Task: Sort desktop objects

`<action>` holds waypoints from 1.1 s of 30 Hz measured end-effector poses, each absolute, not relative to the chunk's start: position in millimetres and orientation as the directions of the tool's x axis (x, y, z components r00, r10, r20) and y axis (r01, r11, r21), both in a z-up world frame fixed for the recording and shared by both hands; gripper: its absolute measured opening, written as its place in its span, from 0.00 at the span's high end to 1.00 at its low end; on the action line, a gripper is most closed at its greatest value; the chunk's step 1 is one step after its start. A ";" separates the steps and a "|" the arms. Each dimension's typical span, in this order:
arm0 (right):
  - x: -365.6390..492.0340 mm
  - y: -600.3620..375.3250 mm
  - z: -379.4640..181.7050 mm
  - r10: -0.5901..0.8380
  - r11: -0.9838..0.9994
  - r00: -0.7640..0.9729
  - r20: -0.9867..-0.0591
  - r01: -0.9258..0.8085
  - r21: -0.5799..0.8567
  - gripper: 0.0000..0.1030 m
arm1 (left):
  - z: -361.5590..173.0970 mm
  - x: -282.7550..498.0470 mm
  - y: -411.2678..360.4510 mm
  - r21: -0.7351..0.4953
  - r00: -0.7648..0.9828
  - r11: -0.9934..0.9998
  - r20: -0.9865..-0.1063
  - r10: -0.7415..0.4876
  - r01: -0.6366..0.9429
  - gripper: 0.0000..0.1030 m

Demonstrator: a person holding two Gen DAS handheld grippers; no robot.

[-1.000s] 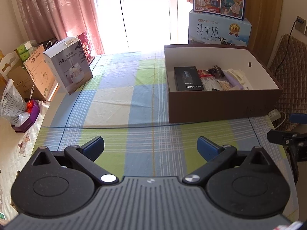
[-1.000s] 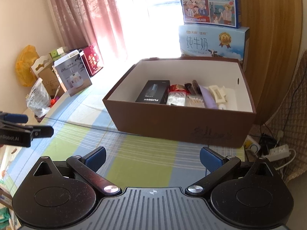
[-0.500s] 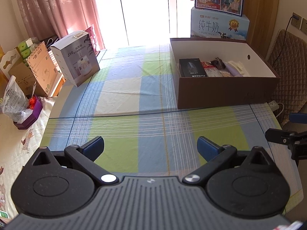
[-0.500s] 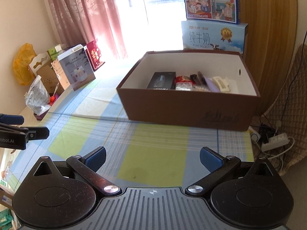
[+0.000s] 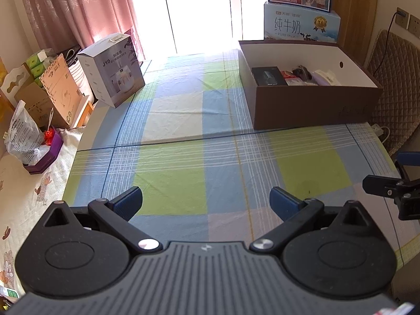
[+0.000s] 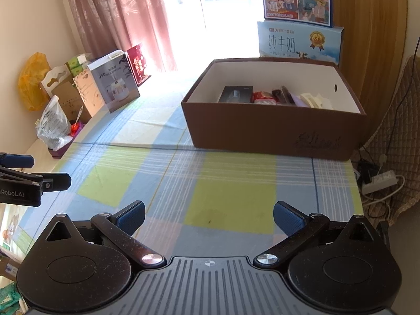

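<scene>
A brown cardboard box [image 5: 315,105] [image 6: 273,131] with a white inside stands at the far right of the checked tablecloth [image 5: 199,141] [image 6: 225,183]. Inside it lie a black packet [image 5: 267,76] [image 6: 236,94], a red packet [image 6: 263,97], a dark item and pale items. My left gripper [image 5: 206,202] hovers open over the near cloth, holding nothing. My right gripper [image 6: 208,216] is open and empty too, well short of the box. Each gripper shows at the edge of the other's view.
A white humidifier carton [image 5: 113,68] [image 6: 113,84] stands at the table's far left edge. Beside the table on the left are cardboard boxes [image 5: 52,97], a plastic bag [image 5: 23,136] and a purple tray. Milk cartons [image 5: 302,25] are stacked behind the box. A power strip [image 6: 380,181] lies at right.
Both grippers have pulled back from the brown box, which now sits farther away in both views. Both stay open and empty.
</scene>
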State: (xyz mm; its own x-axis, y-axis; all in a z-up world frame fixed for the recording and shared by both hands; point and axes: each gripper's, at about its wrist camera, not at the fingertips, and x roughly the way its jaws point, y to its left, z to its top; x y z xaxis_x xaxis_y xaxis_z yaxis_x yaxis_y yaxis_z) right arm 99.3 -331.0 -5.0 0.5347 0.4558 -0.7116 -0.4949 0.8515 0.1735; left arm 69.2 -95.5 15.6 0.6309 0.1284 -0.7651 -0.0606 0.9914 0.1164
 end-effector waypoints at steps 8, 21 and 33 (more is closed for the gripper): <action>86.3 -322.9 -7.6 0.439 0.858 0.540 -0.718 -0.488 0.158 0.02 | 11.8 61.3 -87.7 0.119 0.625 0.991 -0.770 0.127 -0.054 0.01; 81.3 -319.9 -10.8 0.427 0.862 0.536 -0.728 -0.484 0.149 0.02 | 8.1 61.7 -88.1 0.123 0.616 0.991 -0.777 0.130 -0.055 0.01; 88.1 -320.5 -11.0 0.429 0.858 0.532 -0.730 -0.494 0.144 0.02 | 5.1 66.8 -90.2 0.118 0.611 0.991 -0.781 0.131 -0.061 0.01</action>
